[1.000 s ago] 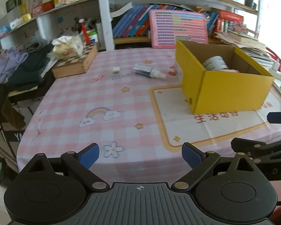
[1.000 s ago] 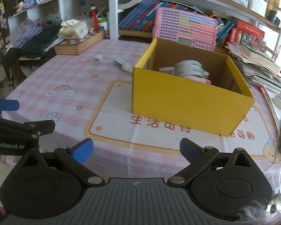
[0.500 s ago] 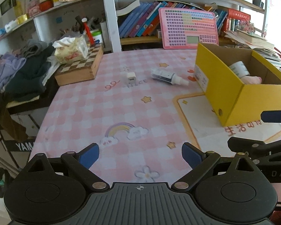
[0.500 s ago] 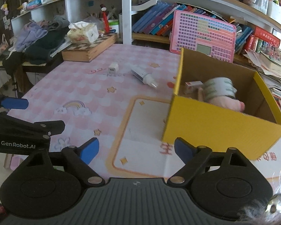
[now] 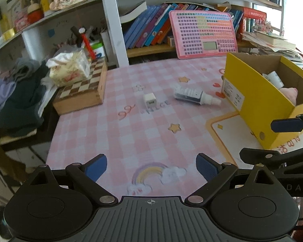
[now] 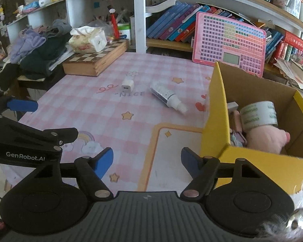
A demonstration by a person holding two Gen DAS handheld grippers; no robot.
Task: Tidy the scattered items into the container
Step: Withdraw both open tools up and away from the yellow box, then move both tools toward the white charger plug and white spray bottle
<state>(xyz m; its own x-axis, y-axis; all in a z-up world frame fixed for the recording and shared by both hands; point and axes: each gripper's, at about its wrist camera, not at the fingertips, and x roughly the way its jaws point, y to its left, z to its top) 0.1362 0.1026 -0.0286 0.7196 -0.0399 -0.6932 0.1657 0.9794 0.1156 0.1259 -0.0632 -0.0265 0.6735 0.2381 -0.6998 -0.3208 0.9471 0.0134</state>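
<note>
The table [image 5: 115, 133] was covered with a pink checked cloth with stars, hearts, a rainbow [image 5: 151, 173] with clouds, and a white patch with an orange border. On the right side of it stood the yellow box [image 6: 216, 121], open at the top. Inside the box lay a roll of tape [image 6: 258, 116] and something soft and pink [image 6: 266, 139], touching each other. Two small things lay loose on the cloth, out in the middle and apart from the box. One was a little white charger cube [image 5: 149, 100]. The other was a small bottle [image 5: 194, 95] on its side, with its white tip pointing at the box and near it. The left gripper [image 5: 151, 168] hung above the near end of the table with its blue pads spread wide and nothing between them. The right gripper [image 6: 147, 161] was just beside it, next to the box's near corner. Its jaws were closing, but they were apart and held nothing. At the far left edge of the table sat a wooden chess box [image 6: 97, 59] with a tissue pack [image 6: 87, 39] on top. Beside that was a heap of dark and purple clothes [image 6: 38, 50]. Behind the table ran shelves full of leaning books [image 5: 151, 28]. A pink toy board [image 5: 204, 34] with many small buttons stood against them. Papers were piled at the far right.
</note>
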